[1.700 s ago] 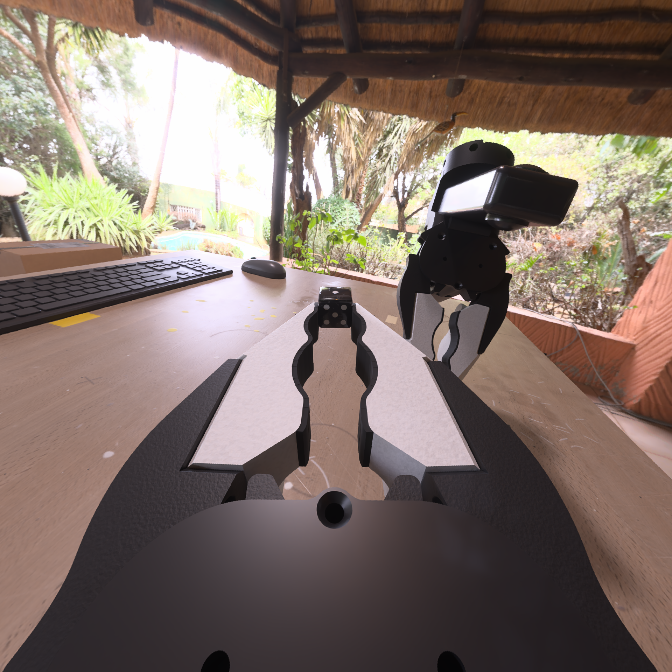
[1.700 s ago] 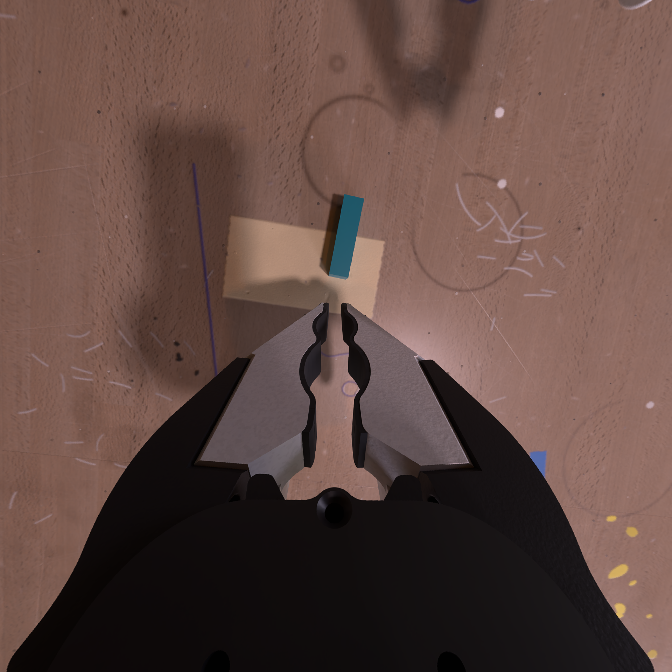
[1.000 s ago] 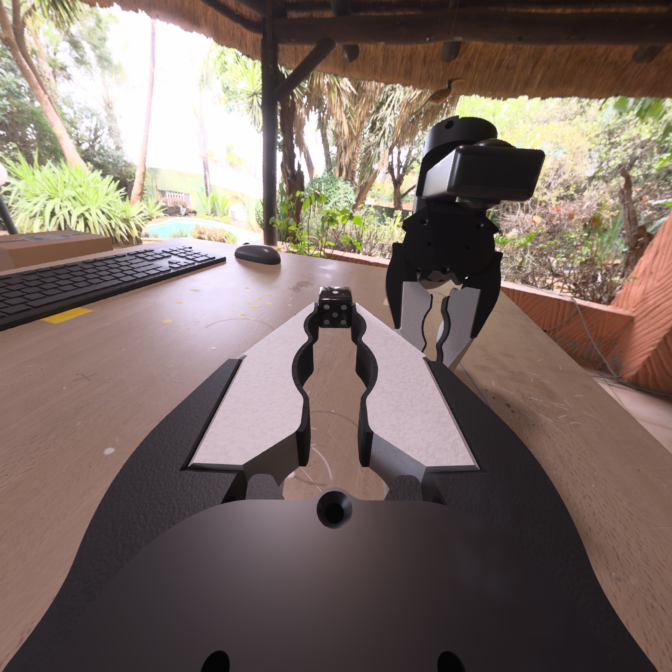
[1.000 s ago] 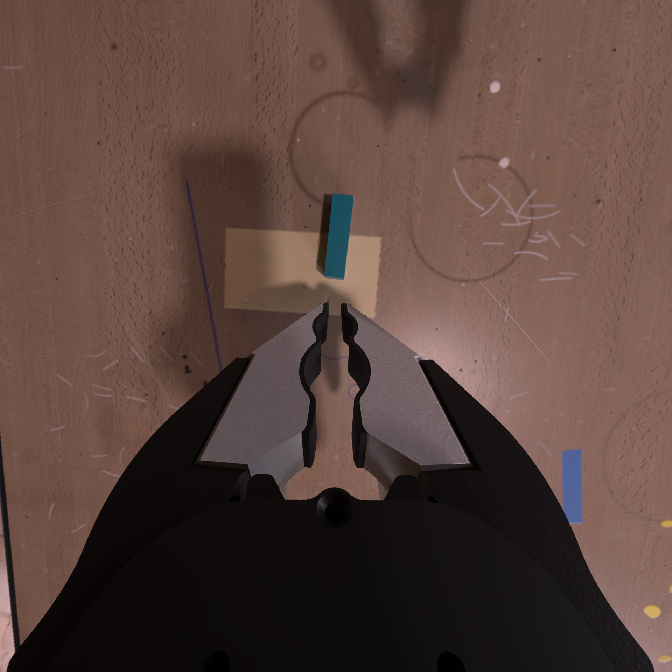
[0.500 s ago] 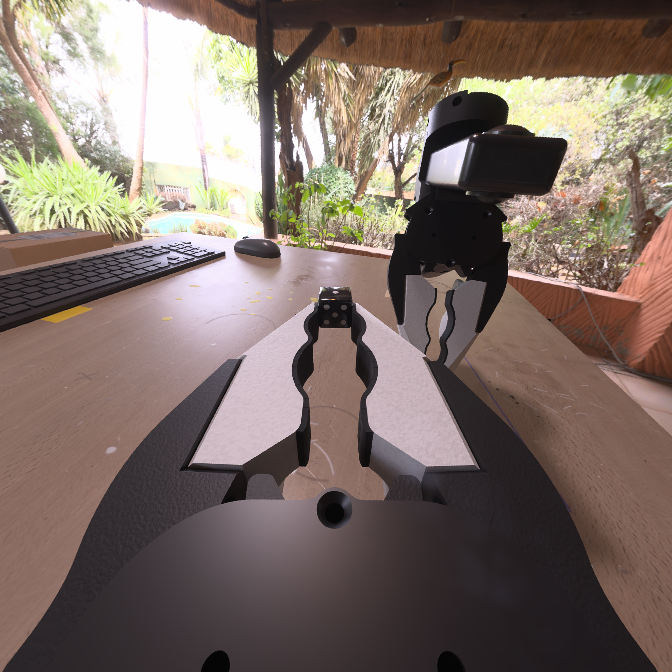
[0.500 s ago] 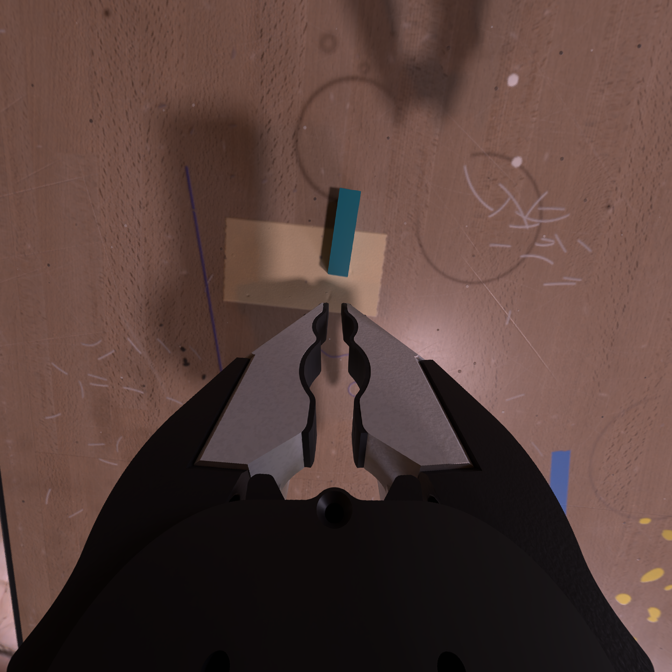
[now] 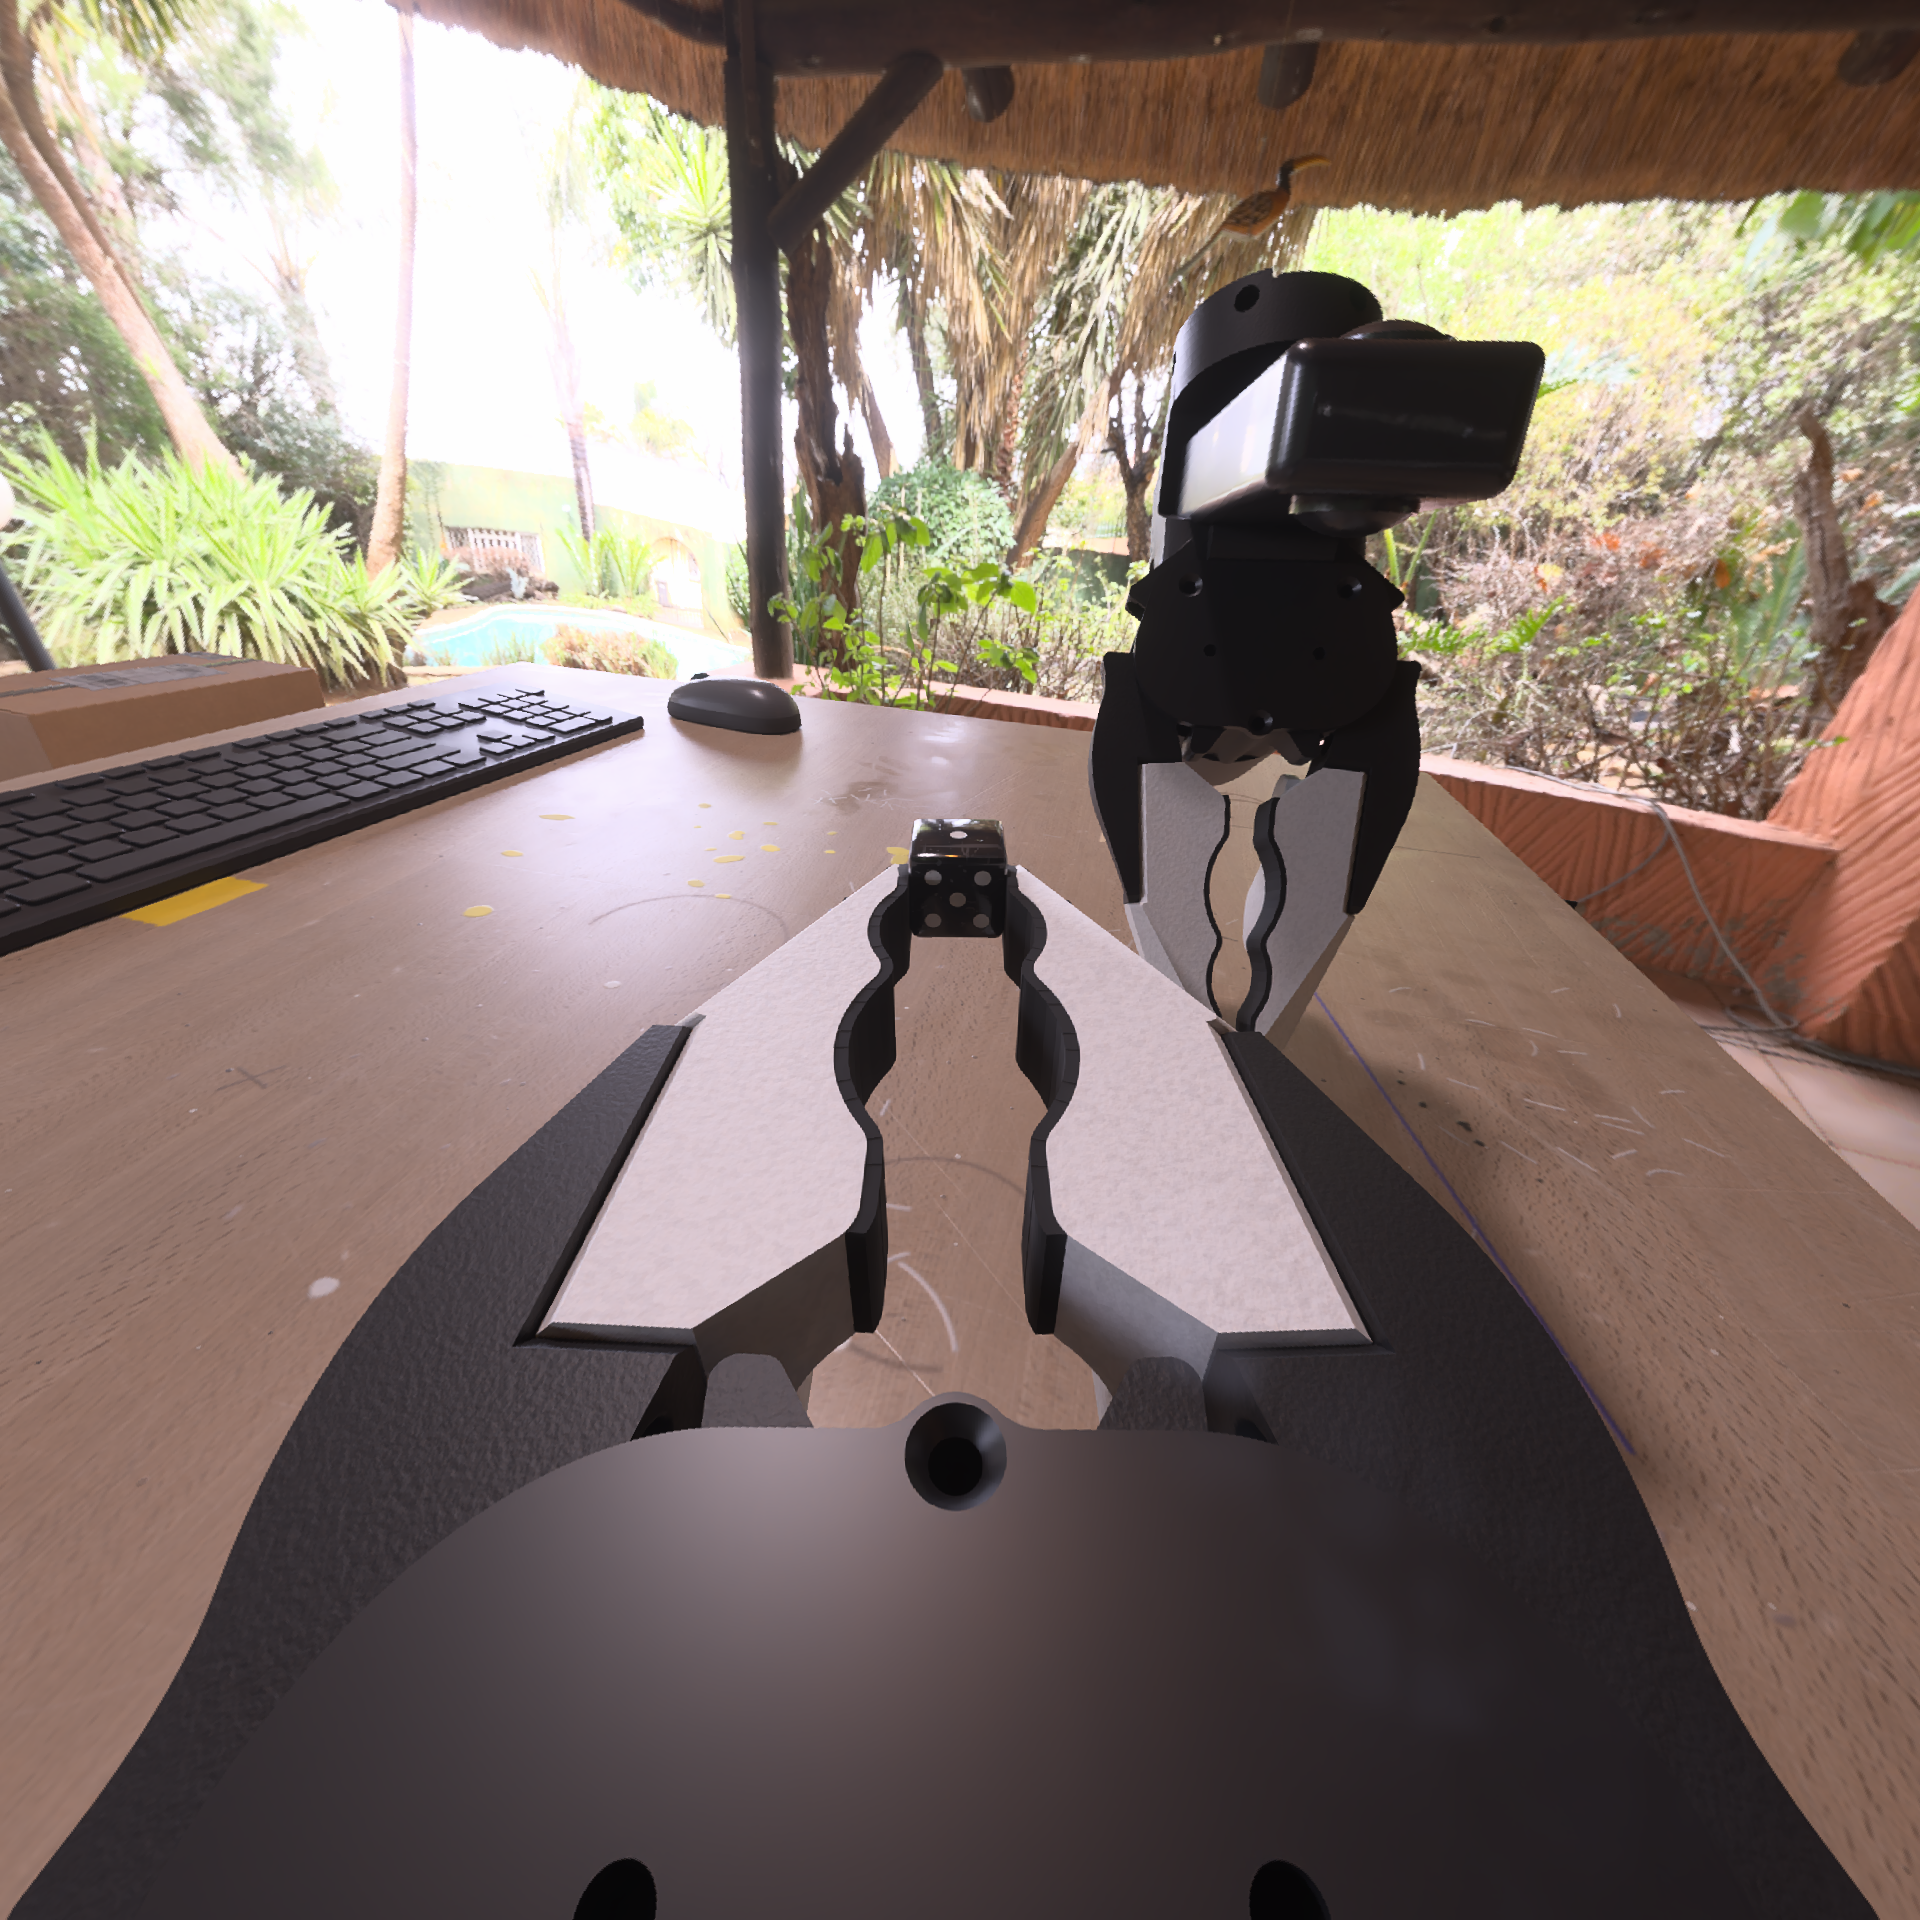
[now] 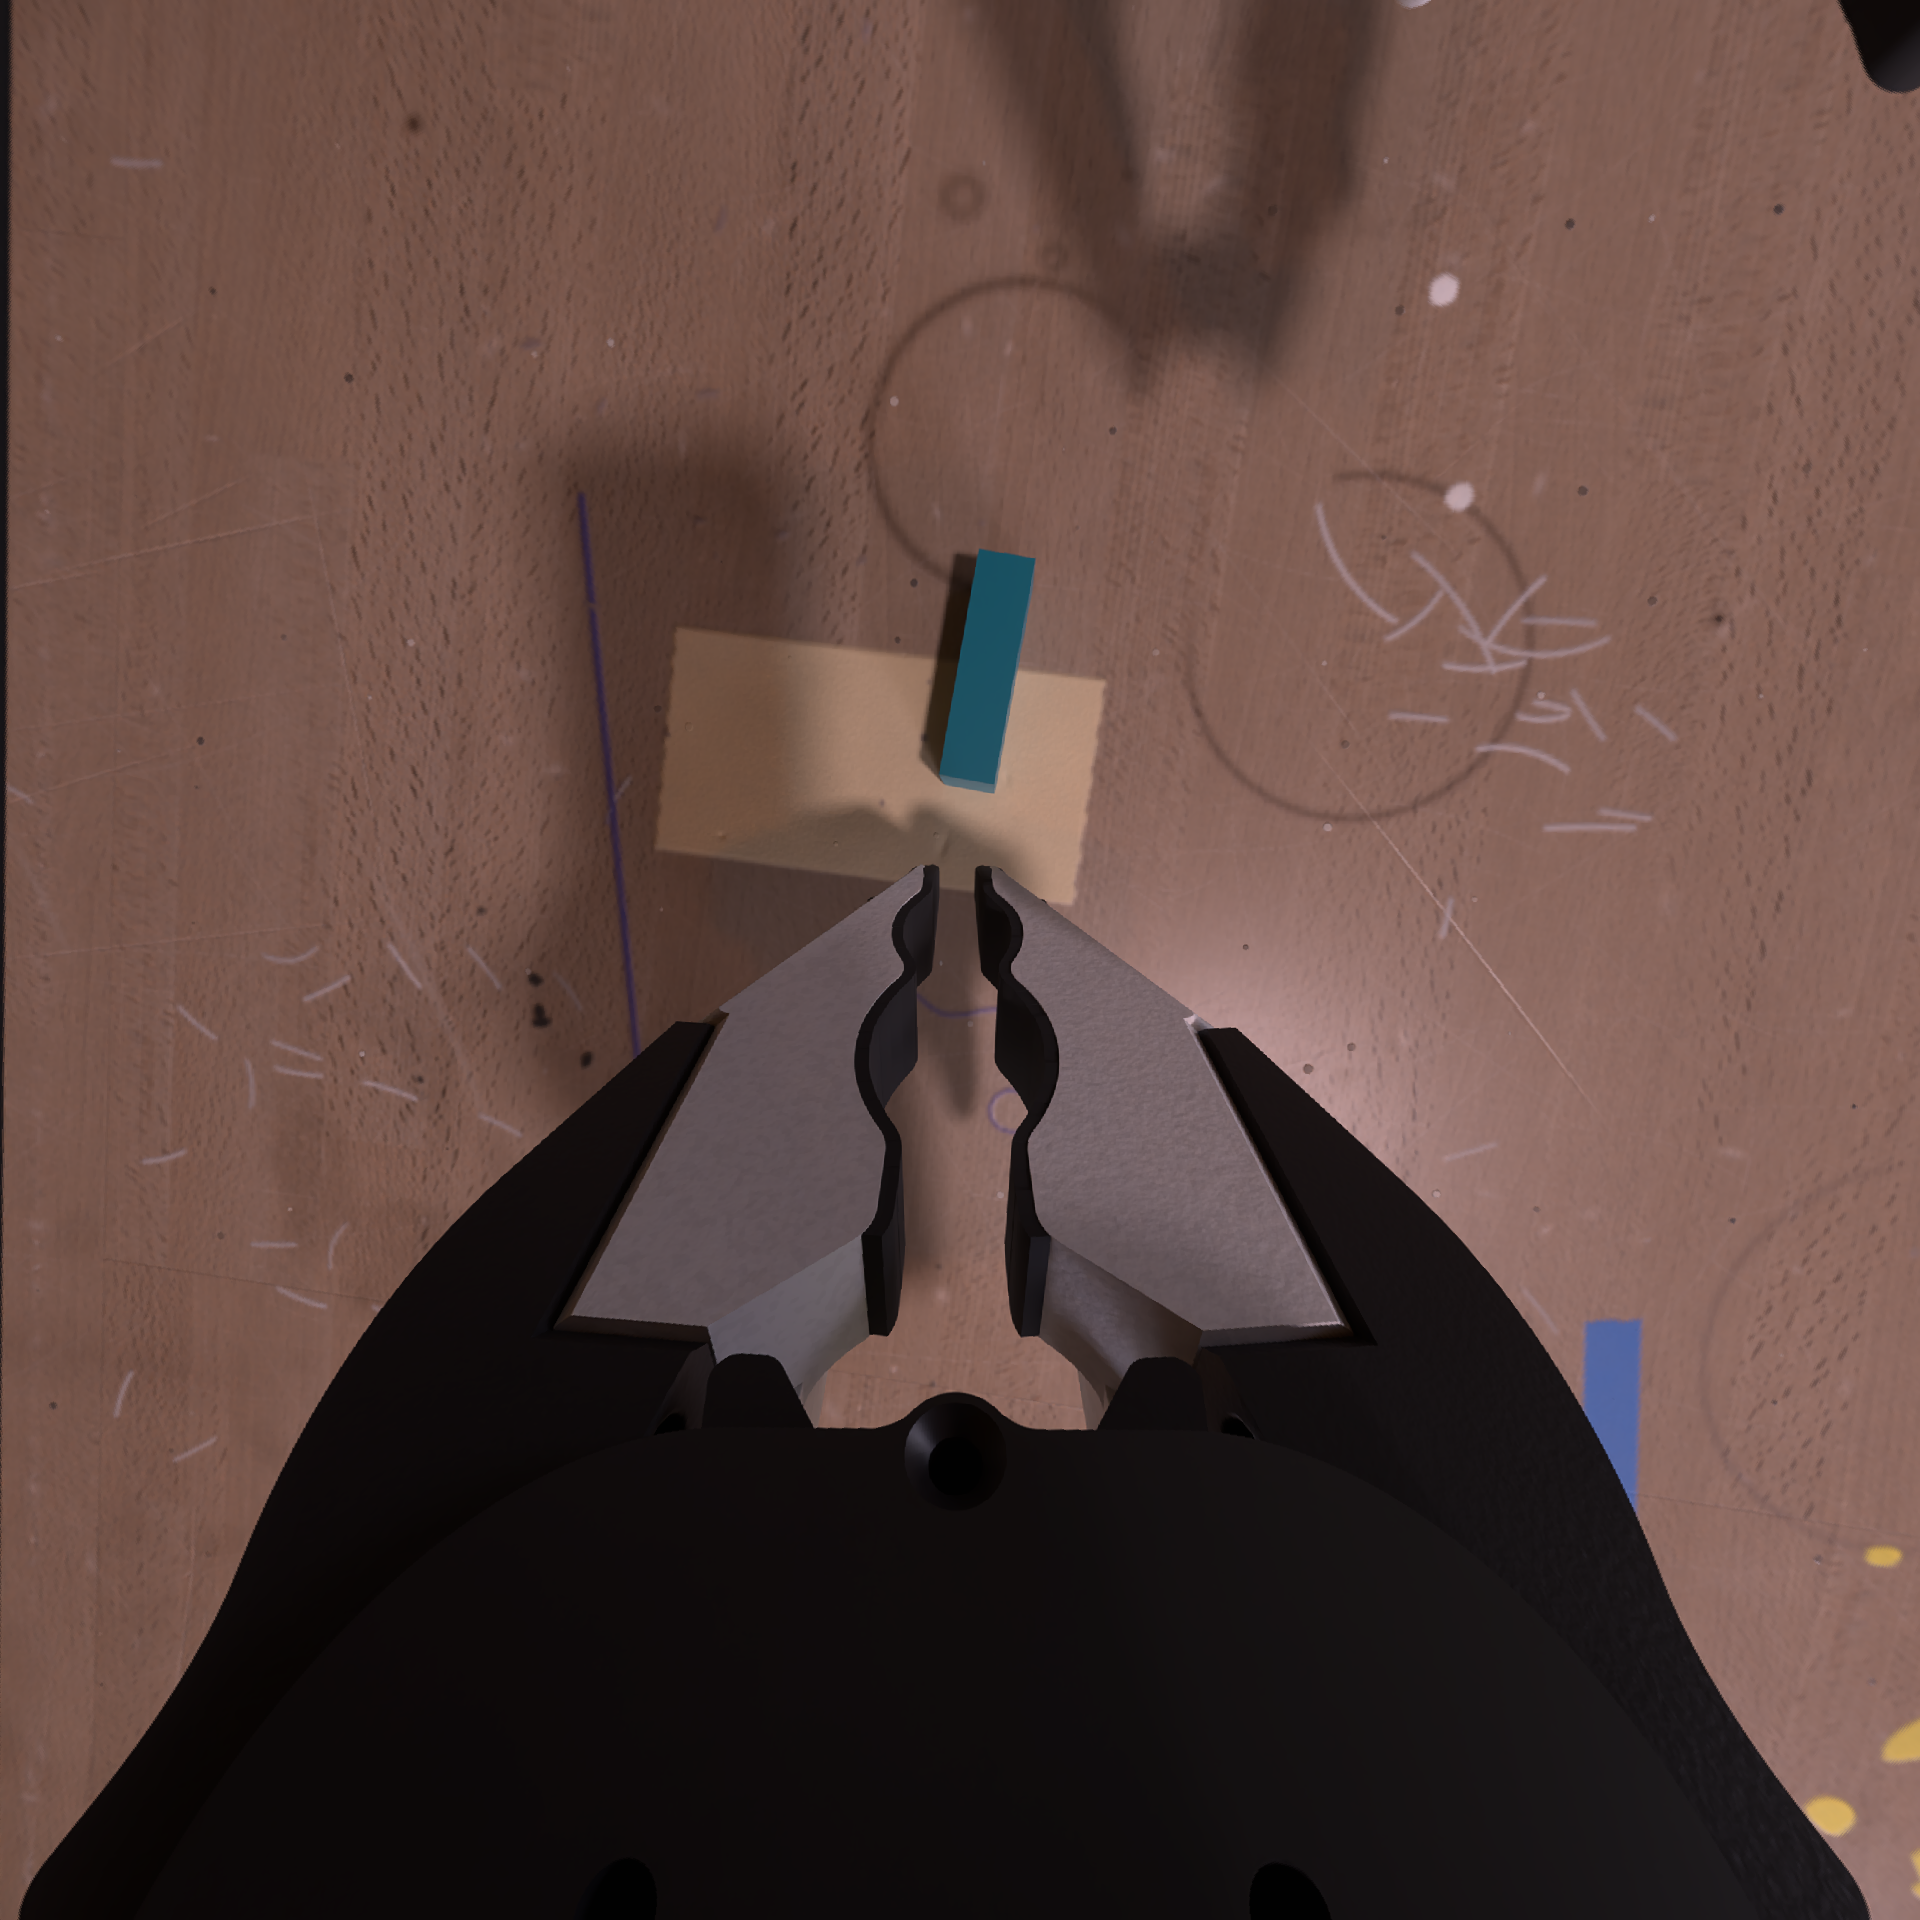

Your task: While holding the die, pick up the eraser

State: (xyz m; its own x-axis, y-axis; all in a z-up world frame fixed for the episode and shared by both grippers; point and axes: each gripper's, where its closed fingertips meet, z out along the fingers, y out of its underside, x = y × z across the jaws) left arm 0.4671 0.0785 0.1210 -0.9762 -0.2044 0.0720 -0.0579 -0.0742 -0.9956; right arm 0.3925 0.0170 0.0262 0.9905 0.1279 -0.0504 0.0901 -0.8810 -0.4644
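In the left wrist view, a black die (image 7: 956, 891) with white pips is gripped between the tips of the left tongs (image 7: 956, 914), held above the tabletop (image 7: 364, 1039); that half of the task is judged done. At about 1 o'clock beyond it, the right tongs (image 7: 1242, 1013) are seen pointing straight down, their tips close to the tabletop. In the right wrist view, the right tongs (image 8: 956, 878) are nearly closed, only a narrow slit showing between the tips, and nothing is held. Just past the tips, at 12 o'clock, the teal eraser (image 8: 987, 670) lies lengthwise, partly on a tan paper patch (image 8: 810, 748) and partly on the bare tabletop (image 8: 312, 416). The eraser is untouched. What is left, by this reading: the tongs are to be opened wider, brought over the eraser, lowered around its narrow sides, closed and lifted, with the die kept gripped throughout.
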